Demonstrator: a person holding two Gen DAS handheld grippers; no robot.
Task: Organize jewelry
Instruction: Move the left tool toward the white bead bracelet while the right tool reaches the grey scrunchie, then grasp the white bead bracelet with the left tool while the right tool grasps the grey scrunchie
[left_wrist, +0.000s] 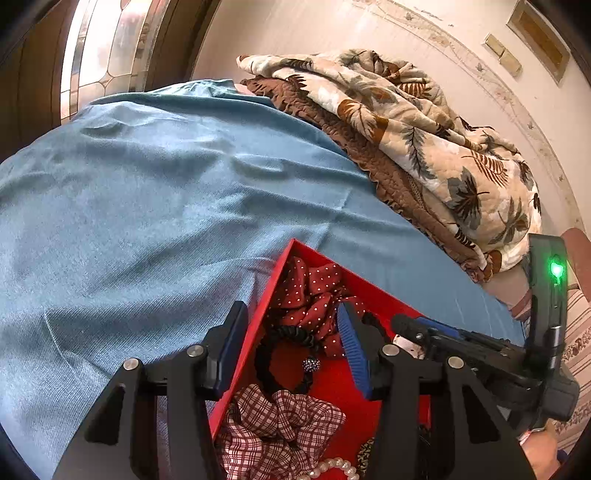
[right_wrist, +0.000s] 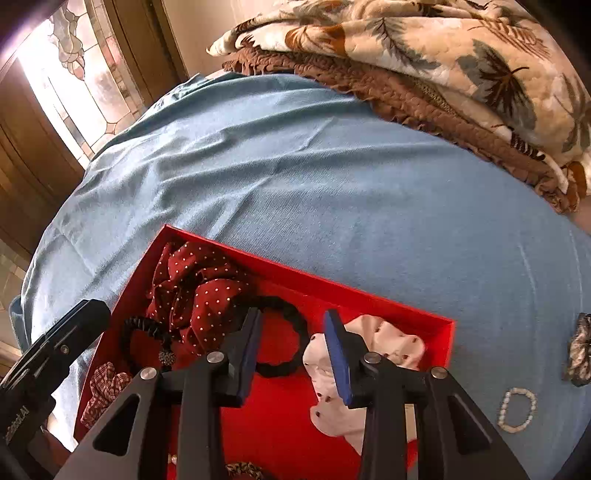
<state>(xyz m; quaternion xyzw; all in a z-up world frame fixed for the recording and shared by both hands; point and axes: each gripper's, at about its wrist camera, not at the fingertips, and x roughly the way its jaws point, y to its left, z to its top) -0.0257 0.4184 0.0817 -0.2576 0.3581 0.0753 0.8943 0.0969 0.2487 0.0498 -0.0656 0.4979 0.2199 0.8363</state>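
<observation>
Resting on the blue bedsheet (right_wrist: 332, 177), the shallow red box (right_wrist: 354, 295) holds a dark red polka-dot scrunchie (right_wrist: 199, 291), black hair ties (right_wrist: 284, 321), a plaid scrunchie (left_wrist: 280, 417) and a white dotted one (right_wrist: 384, 343). Both the left gripper (left_wrist: 291, 343) and right gripper (right_wrist: 295, 343) hover spread above it, empty. A pearl bracelet (right_wrist: 517, 408) lies outside on the sheet.

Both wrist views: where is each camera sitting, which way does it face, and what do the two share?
Left wrist: on the left gripper, looking forward over the red tray's left wall; its open fingers straddle that wall; the right gripper enters from the right.
Right wrist: on the right gripper, open above the tray's middle, facing the blue bedsheet; white scrunchie beside its right finger, left gripper at lower left.
Shared: tray, polka-dot scrunchie, black hair tie, bedsheet, leaf-print quilt.
</observation>
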